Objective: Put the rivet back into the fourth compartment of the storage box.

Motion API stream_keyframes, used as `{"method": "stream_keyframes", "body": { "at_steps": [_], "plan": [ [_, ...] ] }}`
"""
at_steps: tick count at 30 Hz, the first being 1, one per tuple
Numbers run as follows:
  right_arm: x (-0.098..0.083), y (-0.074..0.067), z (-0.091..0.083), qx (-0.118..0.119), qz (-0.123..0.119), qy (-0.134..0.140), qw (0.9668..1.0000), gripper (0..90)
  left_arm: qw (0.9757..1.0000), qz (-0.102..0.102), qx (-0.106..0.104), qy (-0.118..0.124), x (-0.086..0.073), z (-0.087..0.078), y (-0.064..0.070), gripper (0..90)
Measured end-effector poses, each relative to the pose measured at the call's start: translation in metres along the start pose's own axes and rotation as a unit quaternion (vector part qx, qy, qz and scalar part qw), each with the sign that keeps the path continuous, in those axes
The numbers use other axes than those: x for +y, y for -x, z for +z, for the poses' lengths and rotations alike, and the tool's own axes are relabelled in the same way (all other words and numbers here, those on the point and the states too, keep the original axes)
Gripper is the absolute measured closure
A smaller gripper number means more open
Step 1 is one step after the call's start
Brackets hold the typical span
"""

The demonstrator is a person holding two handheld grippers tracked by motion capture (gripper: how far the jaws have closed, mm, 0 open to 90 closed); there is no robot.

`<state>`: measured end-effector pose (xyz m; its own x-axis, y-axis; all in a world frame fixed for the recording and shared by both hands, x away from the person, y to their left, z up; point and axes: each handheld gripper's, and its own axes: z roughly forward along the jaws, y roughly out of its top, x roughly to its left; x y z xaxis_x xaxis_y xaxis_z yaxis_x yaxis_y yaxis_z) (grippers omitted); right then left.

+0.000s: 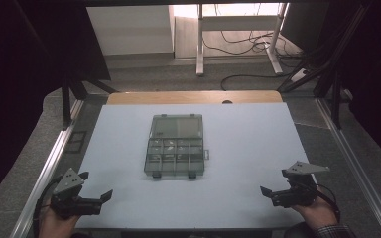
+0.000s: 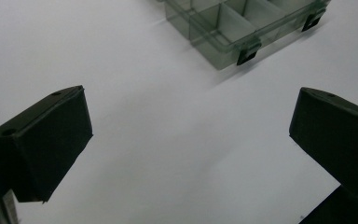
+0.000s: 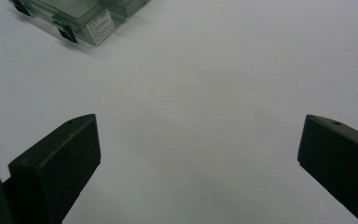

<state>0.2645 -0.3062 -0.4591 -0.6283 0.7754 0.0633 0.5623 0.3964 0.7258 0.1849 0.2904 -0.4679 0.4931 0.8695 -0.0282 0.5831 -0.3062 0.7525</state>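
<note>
While both grippers sit at the near edge of the table (image 1: 258, 198), I read the clear compartment box (image 1: 174, 146) as lying ahead of them, in the middle of the white sheet and well apart from either one. Its long axis runs away from me, with the lid end far and the two black latches (image 2: 248, 55) on the near short side. From the left gripper (image 1: 97, 194) the box lies forward and to the right; from the right gripper (image 1: 270, 194) it lies forward and to the left. I judge the two about equally distant, the left perhaps a touch nearer, though I would not lean on that.

In the left gripper view the box's near corner and latches sit at the top, right of centre; in the right gripper view its labelled corner (image 3: 99, 27) sits at top left. Both pairs of jaws stand wide apart with nothing between them, bare sheet showing in the gap. My guess is that either hand must travel inward and forward to meet the latched end.
</note>
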Motion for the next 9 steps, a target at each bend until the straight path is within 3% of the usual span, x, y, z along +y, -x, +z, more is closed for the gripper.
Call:
{"method": "stream_keyframes", "body": {
  "at_steps": [9],
  "plan": [
    [-0.0003,0.0003,0.0005,-0.001,0.001,-0.001,1.0,0.0,1.0,-0.002,-0.003,-0.008,-0.0046,-0.0009,-0.0013,0.0]
  ]
}}
